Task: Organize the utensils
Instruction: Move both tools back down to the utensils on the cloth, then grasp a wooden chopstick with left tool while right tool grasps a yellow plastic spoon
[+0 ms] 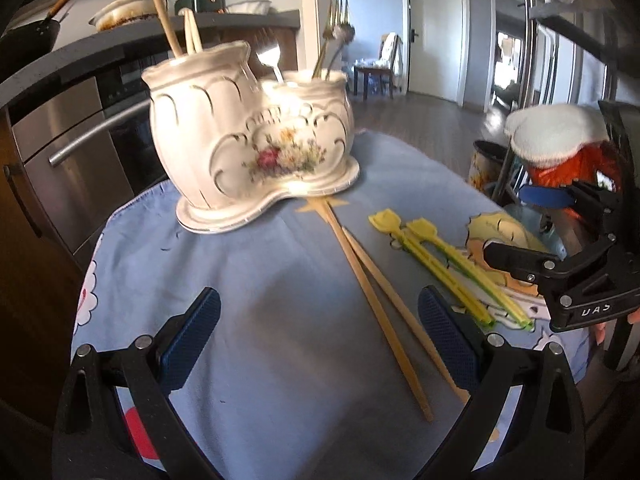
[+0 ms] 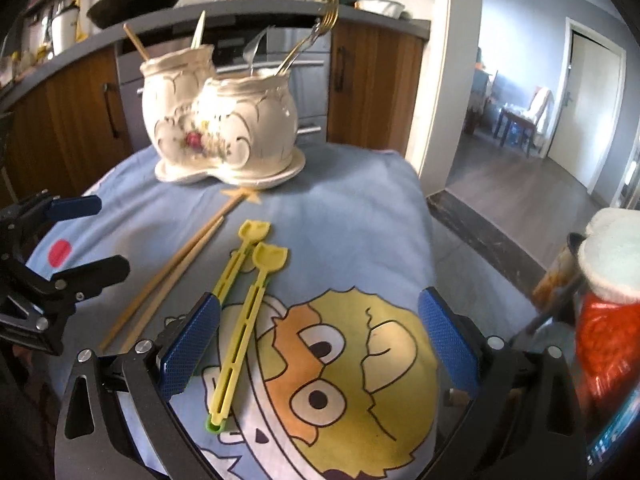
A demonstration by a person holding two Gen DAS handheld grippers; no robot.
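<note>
Daylight from the right of both frames leaves glare on the ceramic holder [image 1: 256,148], which is slightly blurred, while the fisheye bends and darkens all the edges.

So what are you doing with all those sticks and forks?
A person is tidying utensils into the white flowered holder, using a gripper in each hand. Forks and some wooden sticks already stand in it. Two wooden chopsticks and two yellow plastic sticks lie on the blue cloth. Both the left gripper and the right gripper are open and hold nothing right now.
</note>
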